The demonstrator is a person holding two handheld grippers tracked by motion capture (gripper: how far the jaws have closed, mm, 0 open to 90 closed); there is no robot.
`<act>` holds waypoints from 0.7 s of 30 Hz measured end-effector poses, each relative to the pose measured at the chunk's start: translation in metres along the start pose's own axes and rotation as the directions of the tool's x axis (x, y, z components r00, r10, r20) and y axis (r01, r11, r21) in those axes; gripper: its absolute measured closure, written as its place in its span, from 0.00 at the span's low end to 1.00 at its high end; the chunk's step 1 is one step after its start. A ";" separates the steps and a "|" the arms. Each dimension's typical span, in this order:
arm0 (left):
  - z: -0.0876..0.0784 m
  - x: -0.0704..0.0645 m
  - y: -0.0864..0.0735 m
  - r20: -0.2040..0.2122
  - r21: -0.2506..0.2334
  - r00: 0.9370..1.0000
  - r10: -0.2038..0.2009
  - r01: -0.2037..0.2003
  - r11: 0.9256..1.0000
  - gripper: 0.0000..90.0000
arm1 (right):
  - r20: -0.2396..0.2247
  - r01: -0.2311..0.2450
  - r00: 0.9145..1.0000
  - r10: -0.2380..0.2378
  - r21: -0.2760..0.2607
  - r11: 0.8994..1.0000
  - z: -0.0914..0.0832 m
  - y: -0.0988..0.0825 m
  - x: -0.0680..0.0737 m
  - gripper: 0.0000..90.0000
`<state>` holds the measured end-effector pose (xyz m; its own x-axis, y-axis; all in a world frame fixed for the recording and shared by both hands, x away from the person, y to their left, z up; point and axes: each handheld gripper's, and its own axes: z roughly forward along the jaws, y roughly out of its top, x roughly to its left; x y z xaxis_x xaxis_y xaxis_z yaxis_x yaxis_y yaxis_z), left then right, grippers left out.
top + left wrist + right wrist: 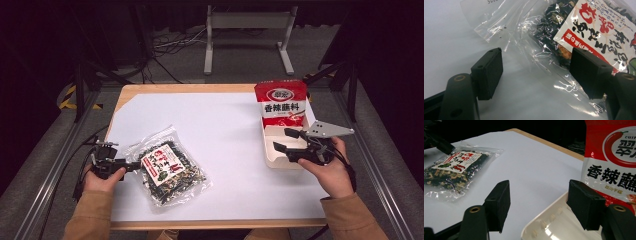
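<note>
Clear plastic lay between our left gripper's (134, 165) spread jaws, lined up to pinch the bag's (168, 170) edge, while our right gripper (284, 140) gaped over the tray's (272, 159) rim.

Clear bag (529, 40): glossy crinkled plastic, paper-look label, between the left fingers (487, 72). Fingers: matt black plastic. Red packet (614, 157): glossy plastic. White tray (554, 225): smooth plastic, beside the right fingers (499, 202). Table (235, 135): matt white top, wood edge.
</note>
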<state>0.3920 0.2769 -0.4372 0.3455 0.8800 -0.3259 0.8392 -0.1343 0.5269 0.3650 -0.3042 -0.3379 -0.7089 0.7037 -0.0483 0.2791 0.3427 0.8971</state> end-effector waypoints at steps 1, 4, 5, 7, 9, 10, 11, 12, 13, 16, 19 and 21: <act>0.001 0.000 0.000 -0.002 -0.001 1.000 -0.001 0.001 1.000 0.30 | -0.001 0.000 1.000 0.000 0.001 1.000 0.000 0.000 0.000 0.39; 0.004 -0.003 0.002 -0.002 -0.012 1.000 -0.023 0.023 1.000 0.29 | -0.002 0.001 1.000 -0.001 0.000 1.000 0.001 -0.001 0.000 0.39; 0.005 -0.004 0.003 -0.008 -0.011 1.000 -0.020 0.020 1.000 0.27 | -0.002 0.000 1.000 0.000 0.001 1.000 0.002 -0.001 0.001 0.39; 0.007 -0.010 0.004 -0.033 -0.007 0.999 -0.009 0.009 1.000 0.27 | -0.002 0.004 1.000 -0.004 0.003 1.000 0.002 -0.001 0.001 0.39; 0.009 -0.013 0.005 -0.047 -0.007 0.999 -0.016 0.015 1.000 0.27 | -0.002 0.006 1.000 -0.006 0.004 1.000 0.002 -0.001 0.001 0.39; 0.009 -0.014 0.006 -0.051 -0.005 0.999 -0.015 0.015 1.000 0.28 | 0.000 0.004 1.000 -0.004 0.004 1.000 0.002 -0.001 0.001 0.39; 0.010 -0.015 0.006 -0.051 -0.002 0.999 -0.015 0.015 1.000 0.30 | 0.001 0.003 1.000 -0.003 0.003 1.000 0.001 -0.001 0.001 0.39; 0.010 -0.016 0.006 -0.051 0.000 0.999 -0.012 0.012 1.000 0.32 | 0.002 0.003 1.000 -0.003 0.003 1.000 0.001 -0.001 0.000 0.39; 0.010 -0.017 0.006 -0.057 0.002 0.998 -0.009 0.009 1.000 0.34 | 0.002 0.002 1.000 -0.003 0.003 1.000 0.001 -0.002 0.000 0.39; 0.012 -0.021 0.006 -0.036 0.003 0.999 -0.003 0.003 1.000 0.49 | 0.002 0.002 1.000 -0.002 0.002 1.000 0.000 -0.002 0.000 0.39; 0.013 -0.023 0.007 -0.028 0.007 1.000 0.004 -0.004 1.000 0.56 | 0.001 0.002 1.000 -0.002 0.001 1.000 0.000 -0.003 0.000 0.38; 0.014 -0.023 0.007 -0.021 0.005 1.000 0.000 0.000 1.000 0.59 | 0.001 0.003 1.000 -0.003 0.000 1.000 0.000 -0.003 0.000 0.38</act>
<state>0.3959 0.2495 -0.4365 0.3369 0.8892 -0.3096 0.8414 -0.1368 0.5228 0.3642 -0.3052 -0.3403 -0.7089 0.7034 -0.0515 0.2772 0.3450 0.8967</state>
